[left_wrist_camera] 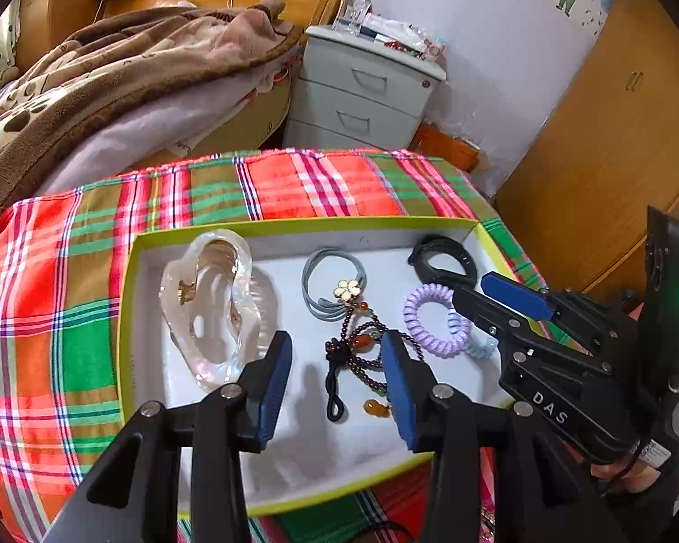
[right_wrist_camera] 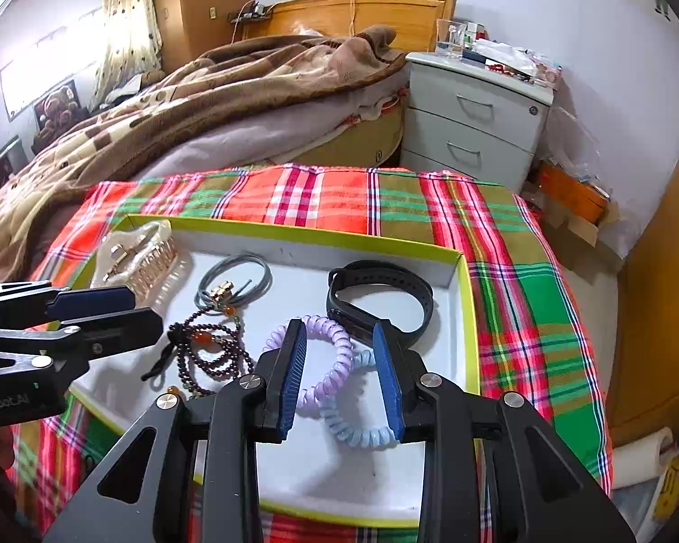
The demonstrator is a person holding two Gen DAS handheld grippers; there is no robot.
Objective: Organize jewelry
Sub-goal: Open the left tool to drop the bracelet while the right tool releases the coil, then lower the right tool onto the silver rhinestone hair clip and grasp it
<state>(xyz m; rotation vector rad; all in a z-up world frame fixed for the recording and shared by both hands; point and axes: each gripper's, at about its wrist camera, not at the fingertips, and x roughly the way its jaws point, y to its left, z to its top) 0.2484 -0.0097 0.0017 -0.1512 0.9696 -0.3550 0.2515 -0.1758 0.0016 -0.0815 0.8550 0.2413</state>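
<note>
A shallow white box with a lime-green rim (left_wrist_camera: 126, 298) (right_wrist_camera: 468, 316) lies on a plaid cloth. In it are a clear hair claw (left_wrist_camera: 208, 303) (right_wrist_camera: 136, 258), a grey hair tie with a flower charm (left_wrist_camera: 335, 285) (right_wrist_camera: 235, 280), a dark bead bracelet with amber beads (left_wrist_camera: 362, 348) (right_wrist_camera: 208, 353), a purple coil tie (left_wrist_camera: 430, 321) (right_wrist_camera: 335, 353), a light-blue coil tie (right_wrist_camera: 362, 434) and a black wristband (left_wrist_camera: 443, 262) (right_wrist_camera: 380, 298). My left gripper (left_wrist_camera: 337, 362) is open above the bead bracelet. My right gripper (right_wrist_camera: 339, 357) is open above the coil ties.
The plaid cloth (left_wrist_camera: 294, 181) covers the table. Behind it are a bed with a brown blanket (left_wrist_camera: 113, 68), a grey drawer unit (left_wrist_camera: 362, 90) with clutter on top, and wooden wardrobe doors (left_wrist_camera: 611, 135) at the right.
</note>
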